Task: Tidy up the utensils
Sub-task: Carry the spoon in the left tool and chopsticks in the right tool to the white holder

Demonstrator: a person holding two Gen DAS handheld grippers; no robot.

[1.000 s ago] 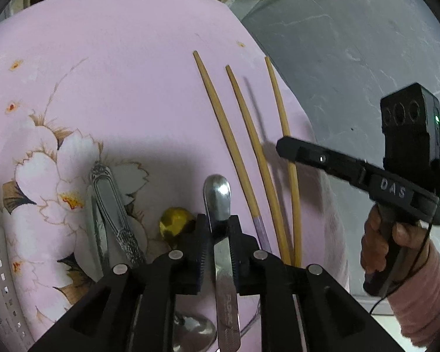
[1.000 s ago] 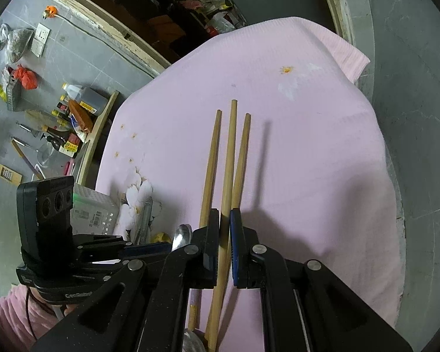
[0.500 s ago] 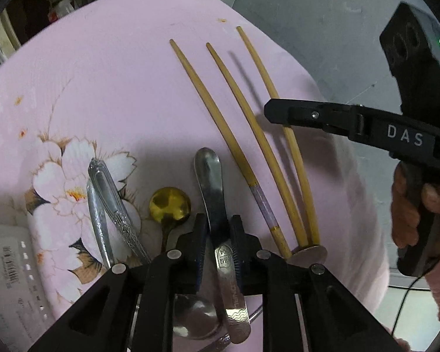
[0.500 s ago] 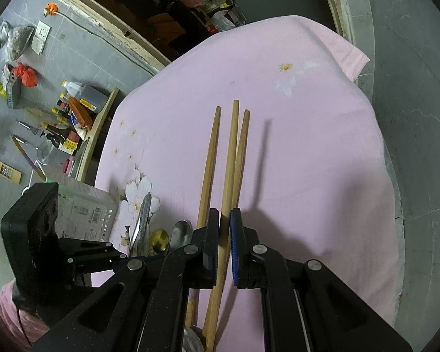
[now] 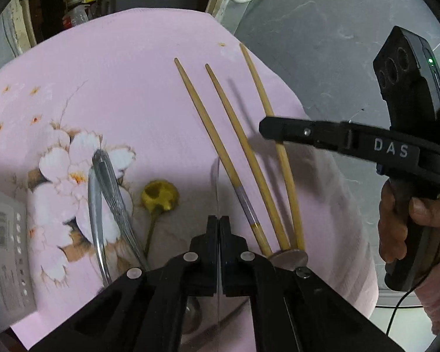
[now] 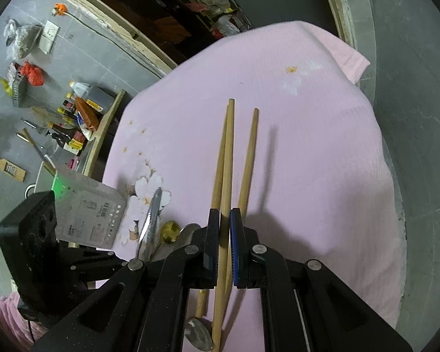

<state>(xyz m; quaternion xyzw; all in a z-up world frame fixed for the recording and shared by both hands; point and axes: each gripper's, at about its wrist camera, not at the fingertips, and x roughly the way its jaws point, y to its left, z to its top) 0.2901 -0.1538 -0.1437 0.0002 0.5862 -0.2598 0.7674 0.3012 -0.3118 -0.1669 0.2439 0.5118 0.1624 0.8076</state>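
Right wrist view: the right gripper (image 6: 225,223) is clenched on one chopstick (image 6: 226,176) at lower centre, its long axis running up the frame, tip toward the far edge of the pink cloth (image 6: 322,161). Left wrist view: the left gripper (image 5: 219,228) is clenched on a thin metal utensil (image 5: 217,187), seen edge-on and pointing up-frame. Step in hand: sorting by type. Next move likely calls for laying the chopstick parallel beside the two others (image 5: 246,149).

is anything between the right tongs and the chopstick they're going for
Nothing visible: the right tongs are already shut on the middle chopstick, with the other two chopsticks lying free on either side.
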